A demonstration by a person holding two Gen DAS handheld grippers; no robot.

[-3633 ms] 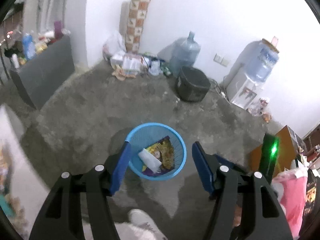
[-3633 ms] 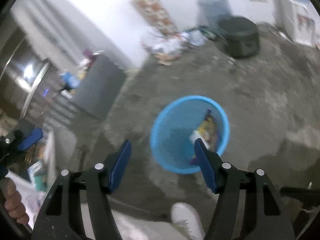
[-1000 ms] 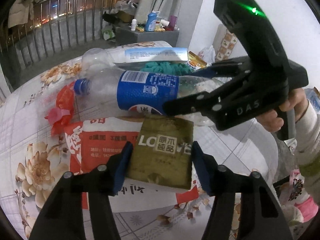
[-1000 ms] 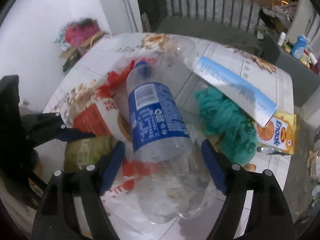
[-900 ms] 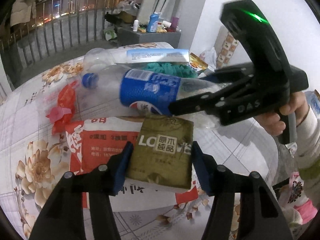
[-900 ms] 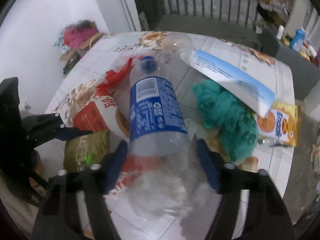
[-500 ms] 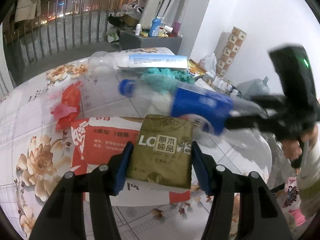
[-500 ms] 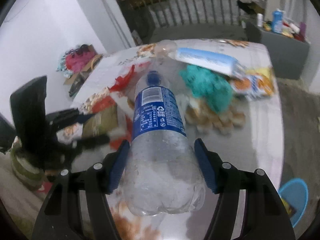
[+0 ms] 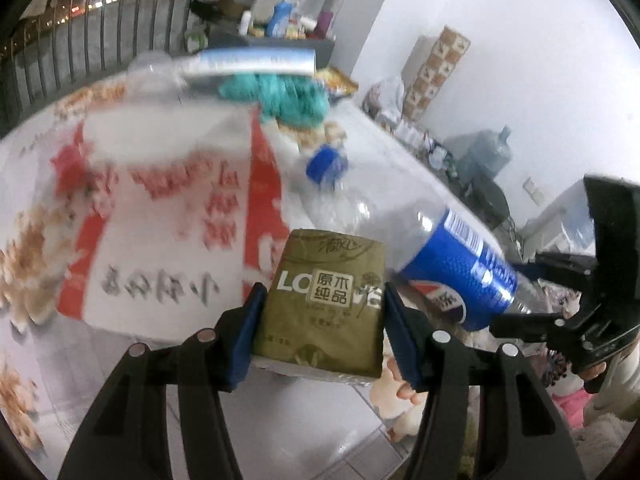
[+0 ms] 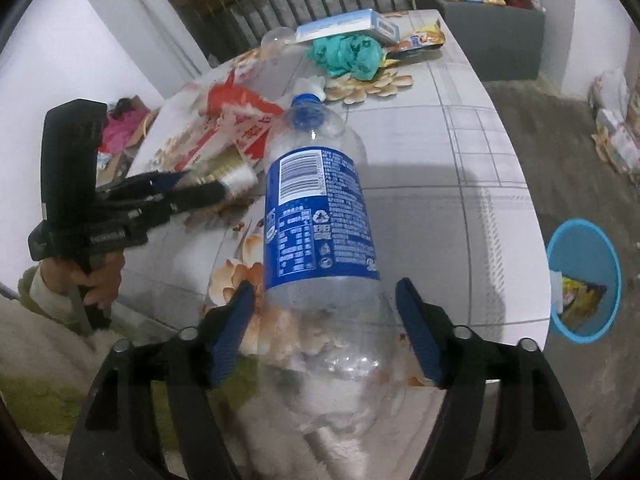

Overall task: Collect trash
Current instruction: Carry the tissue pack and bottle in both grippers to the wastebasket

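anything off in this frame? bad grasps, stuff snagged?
One oddity: the red-and-white bag seems to be lifting with the olive tissue pack in the left gripper, tilted off the table. The right gripper holds the plastic bottle cleanly.

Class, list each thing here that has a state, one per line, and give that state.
Plastic bottle: capped, empty, gripped near its base by the right tool.
Olive tissue pack: clamped in the left tool.
Red and white bag: lifted, blurred.
Blue bin: upright, holding wrappers.
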